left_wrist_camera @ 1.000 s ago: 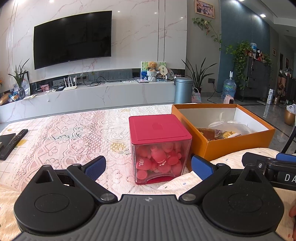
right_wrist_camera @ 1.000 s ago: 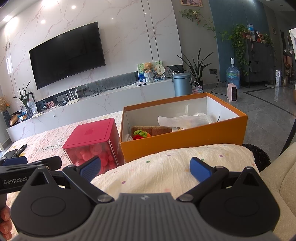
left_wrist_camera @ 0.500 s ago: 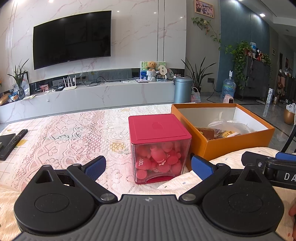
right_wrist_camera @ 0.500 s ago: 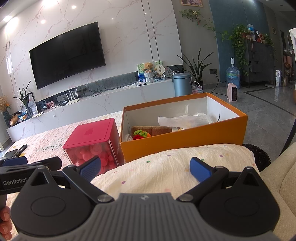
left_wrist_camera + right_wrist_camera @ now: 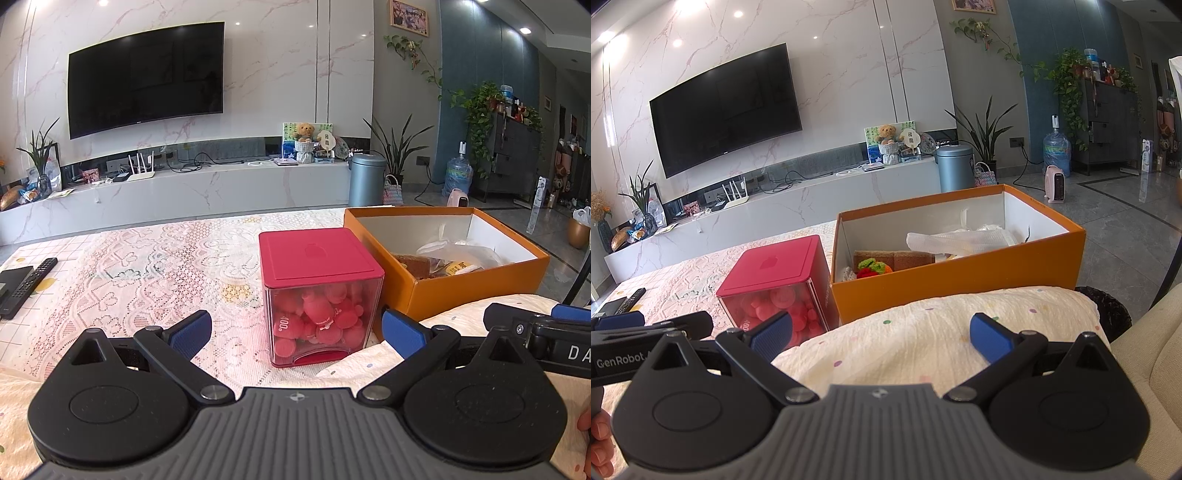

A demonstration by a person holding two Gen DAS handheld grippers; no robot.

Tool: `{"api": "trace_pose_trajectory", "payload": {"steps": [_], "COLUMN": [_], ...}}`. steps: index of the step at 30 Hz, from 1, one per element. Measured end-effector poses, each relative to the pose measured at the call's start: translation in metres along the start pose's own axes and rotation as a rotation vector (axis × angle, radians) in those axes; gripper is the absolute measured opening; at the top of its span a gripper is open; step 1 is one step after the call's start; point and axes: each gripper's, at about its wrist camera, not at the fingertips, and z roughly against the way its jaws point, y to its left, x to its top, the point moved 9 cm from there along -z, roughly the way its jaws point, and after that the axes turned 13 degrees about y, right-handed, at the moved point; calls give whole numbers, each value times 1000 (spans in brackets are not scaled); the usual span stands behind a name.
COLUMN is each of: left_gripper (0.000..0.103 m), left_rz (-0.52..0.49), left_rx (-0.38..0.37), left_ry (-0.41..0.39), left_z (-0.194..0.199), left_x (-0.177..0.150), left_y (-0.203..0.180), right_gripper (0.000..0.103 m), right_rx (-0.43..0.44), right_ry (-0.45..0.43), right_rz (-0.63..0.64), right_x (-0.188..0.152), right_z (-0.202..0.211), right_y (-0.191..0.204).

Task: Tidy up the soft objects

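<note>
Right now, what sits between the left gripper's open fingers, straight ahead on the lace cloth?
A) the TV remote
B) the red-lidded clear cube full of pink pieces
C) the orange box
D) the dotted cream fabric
B: in the left wrist view the red-lidded cube stands centred ahead of the open left gripper, with the orange box to its right.

Counted before me: one red-lidded cube (image 5: 320, 295), one orange box (image 5: 956, 254), one remote (image 5: 27, 284), one dotted cushion (image 5: 934, 343).
</note>
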Motion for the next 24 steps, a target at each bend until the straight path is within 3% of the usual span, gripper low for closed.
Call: {"api": "trace_pose_trajectory", "payload": {"steps": [24], "left_gripper": [103], "left_rz": [23], "left_rx": [20], "left_ry": [8], "left_z": [5], "left_x": [2], "left_y": [5], "right_gripper": [100], "right_rx": [-9], "right_ry": [5], "right_rz": [-4], "right_x": [0], "right_z": [2], "right_y": [-2]}}
